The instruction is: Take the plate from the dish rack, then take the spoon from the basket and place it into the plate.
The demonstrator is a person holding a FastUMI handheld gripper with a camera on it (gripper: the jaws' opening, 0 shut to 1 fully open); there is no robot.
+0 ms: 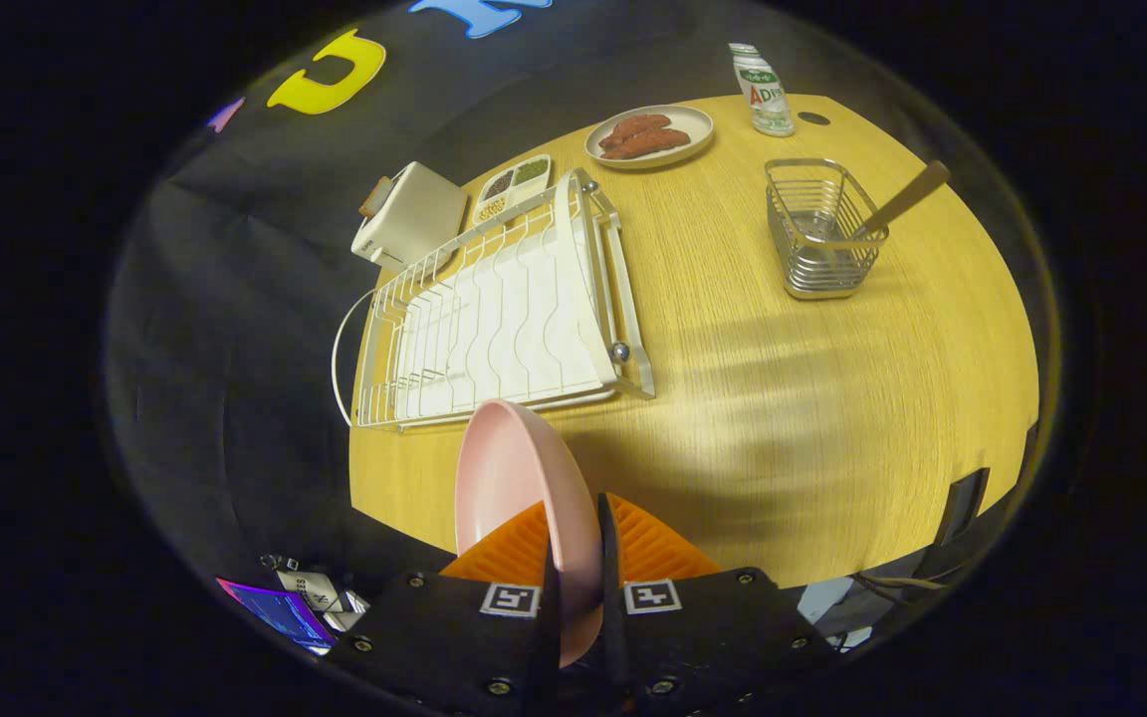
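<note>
Gripper [578, 558] raised above the table [783, 398], orange fingers [653, 548] clenched on the pink plate [519, 488], held on edge between them. Beyond the fingers, empty dish rack [494, 309]. Further ahead, right: wire basket [820, 229] holding the spoon [907, 197].

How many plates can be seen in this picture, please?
2. The pink plate is clamped on edge between the gripper fingers, above the table. The beige plate with food lies beyond the dish rack.
</note>
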